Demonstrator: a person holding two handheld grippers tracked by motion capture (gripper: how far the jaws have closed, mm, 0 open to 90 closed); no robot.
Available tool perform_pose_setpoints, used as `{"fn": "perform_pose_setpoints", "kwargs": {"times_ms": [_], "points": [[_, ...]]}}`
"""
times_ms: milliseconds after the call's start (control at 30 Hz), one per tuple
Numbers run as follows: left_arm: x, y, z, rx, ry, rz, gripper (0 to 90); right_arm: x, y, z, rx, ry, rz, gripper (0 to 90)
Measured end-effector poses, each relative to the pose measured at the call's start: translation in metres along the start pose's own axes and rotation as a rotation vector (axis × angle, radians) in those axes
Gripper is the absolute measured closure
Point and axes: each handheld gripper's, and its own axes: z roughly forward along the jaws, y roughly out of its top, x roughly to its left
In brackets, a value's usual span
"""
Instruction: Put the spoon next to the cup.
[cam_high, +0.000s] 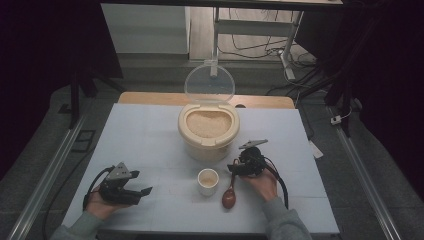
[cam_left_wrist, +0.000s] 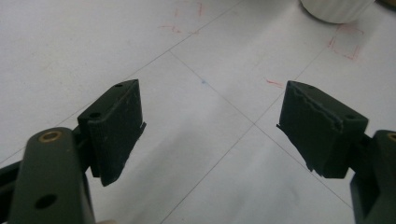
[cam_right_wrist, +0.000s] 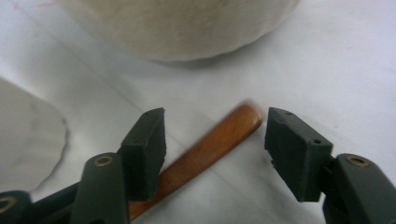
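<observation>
The right gripper sits low over the handle end of a wooden spoon, its jaws spread wide with the brown handle lying between them, neither pad pressing on it. The spoon rests flat on the white table, its bowl toward the person, just right of a small white cup. Behind the cup stands a cream rice container filled with rice, its clear round lid tipped up at the back. The left gripper rests near the table's front left, held in the person's left hand; its jaws gape apart over bare tabletop, nothing between them.
</observation>
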Motion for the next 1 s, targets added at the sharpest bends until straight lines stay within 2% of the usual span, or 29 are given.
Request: {"fn": "perform_pose_setpoints", "kwargs": {"times_ms": [100, 200, 333, 400, 533, 633, 800, 1000], "points": [[0.000, 0.000, 0.000, 0.000, 0.000, 0.001, 21.1, -0.003, 0.000, -0.004, -0.036, -0.016, 0.027, 35.2], [0.000, 0.000, -0.001, -0.002, 0.001, 0.001, 21.0, -0.005, -0.002, -0.014, -0.085, -0.014, 0.029, 37.1], [0.001, 0.000, -0.001, -0.005, 0.003, -0.001, 21.1, -0.006, -0.009, -0.030, -0.143, 0.014, -0.016, 38.4], [0.000, 0.000, -0.001, -0.006, 0.004, -0.003, 21.1, -0.006, -0.014, -0.038, -0.165, 0.049, -0.048, 39.9], [0.000, 0.000, -0.001, -0.009, 0.007, -0.005, 21.0, -0.006, -0.024, -0.052, -0.194, 0.073, -0.103, 40.6], [0.001, 0.000, -0.002, -0.012, 0.009, -0.009, 20.9, -0.007, -0.032, -0.062, -0.215, 0.078, -0.126, 41.2], [0.000, 0.000, -0.003, -0.017, 0.012, -0.015, 20.4, -0.013, -0.046, -0.076, -0.232, 0.091, -0.136, 41.2], [0.001, 0.001, -0.003, -0.021, 0.014, -0.025, 19.5, -0.025, -0.067, -0.092, -0.249, 0.082, -0.133, 41.4]]}}
